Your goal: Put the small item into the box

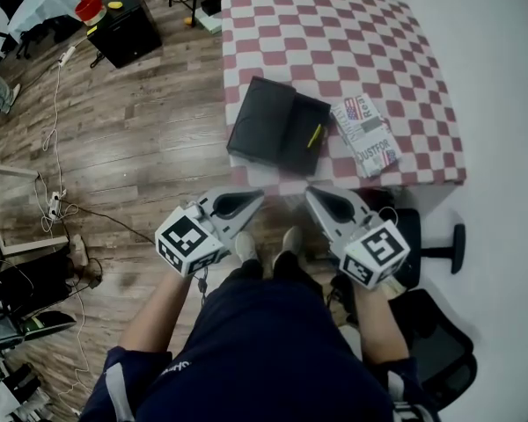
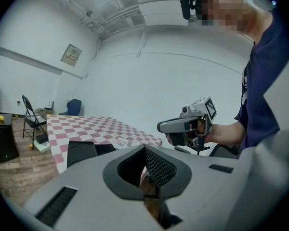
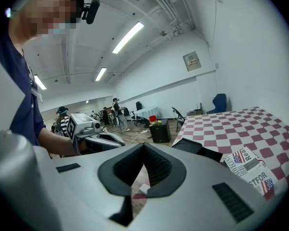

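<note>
The left gripper [image 1: 255,197] and the right gripper [image 1: 313,192] are held side by side above the wooden floor [image 1: 141,139], just short of the near edge of the checkered surface [image 1: 334,33]. Both sets of jaws are clenched, with nothing between them. The small yellow item [image 1: 315,136] lies on the right half of the open black box [image 1: 262,121] at that near edge. A printed packet [image 1: 367,139] lies just beside the box.
</note>
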